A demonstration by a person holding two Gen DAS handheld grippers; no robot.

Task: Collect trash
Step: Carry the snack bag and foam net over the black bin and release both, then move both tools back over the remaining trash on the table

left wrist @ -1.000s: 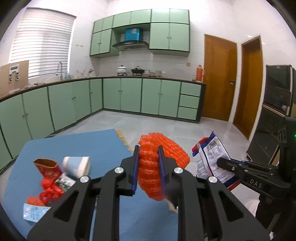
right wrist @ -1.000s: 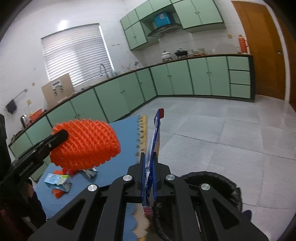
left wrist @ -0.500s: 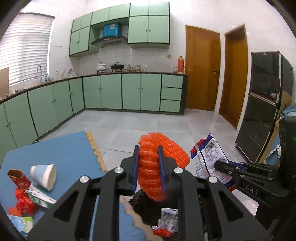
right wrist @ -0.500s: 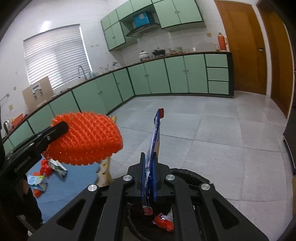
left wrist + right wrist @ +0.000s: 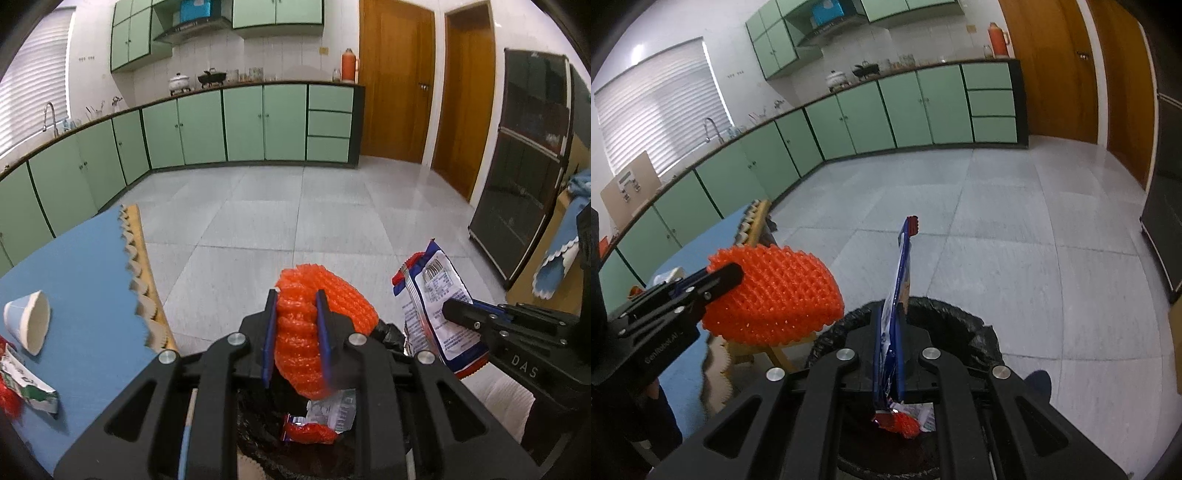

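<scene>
Left wrist view first: the left hand-held gripper (image 5: 295,328) is clamped narrow on the orange foam fruit-net sleeve (image 5: 314,332), which bulges well past the pads. Below it sits the black-lined trash bin (image 5: 384,330), already with a red wrapper (image 5: 308,432) and a crumpled white scrap (image 5: 332,408) inside. The risk here, I'd say: the springy net is light, so on release it could bounce off the rim or cling to a pad rather than fall. Off to the side on the blue-covered surface (image 5: 85,280), a white paper cup (image 5: 27,321) on its side and a green-and-white carton (image 5: 26,384) are yet to be collected, so this job is far from over.

Right wrist view now: the right hand-held gripper (image 5: 890,365) is pinched almost flat on the blue-and-white snack bag (image 5: 897,314), held edge-on and standing upright above the bin's black liner rim (image 5: 960,317). The tall bag could catch air on release and sail past the opening onto the grey tiled floor (image 5: 1015,240). The left hand-held gripper (image 5: 701,286) and net hang just beside, near the rim's edge rather than its middle; a drop from there could miss, and two tools this close could bump.
</scene>
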